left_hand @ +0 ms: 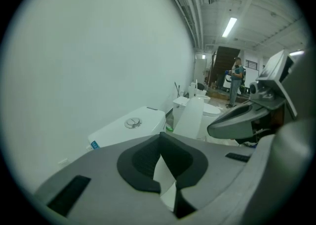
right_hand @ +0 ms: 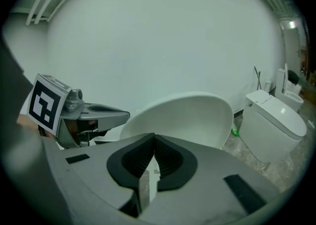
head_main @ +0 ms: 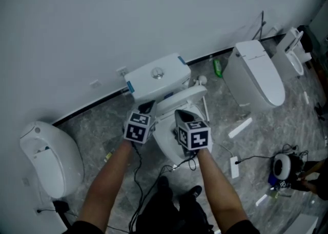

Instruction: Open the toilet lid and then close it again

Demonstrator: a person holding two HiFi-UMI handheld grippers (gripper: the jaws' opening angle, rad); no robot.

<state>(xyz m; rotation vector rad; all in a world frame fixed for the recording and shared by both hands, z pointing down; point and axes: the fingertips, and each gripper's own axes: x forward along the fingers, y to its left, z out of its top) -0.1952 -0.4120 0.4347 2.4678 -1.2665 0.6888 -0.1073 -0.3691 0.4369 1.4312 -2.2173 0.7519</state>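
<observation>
Left gripper (left_hand: 159,137) has its jaws drawn together so the black pads (left_hand: 138,162) meet at the tips. Only a thin wedge of white shows in the slot below them, and nothing is clamped there. Right gripper (right_hand: 154,138) is closed the same way, tips meeting, with a pale sliver in the slot behind them; whether that sliver is touched cannot be told. Both are held side by side over the toilet bowl (head_main: 165,143).

The toilet lid (right_hand: 192,118) is raised and tilted back toward the cistern (head_main: 143,83), standing just ahead of the right gripper's tips and apart from the left's.

A blue sticker (left_hand: 94,144) sits on the cistern's corner, its print too small to read. The marker cube (right_hand: 45,101) carries a bold black-and-white square pattern.
</observation>
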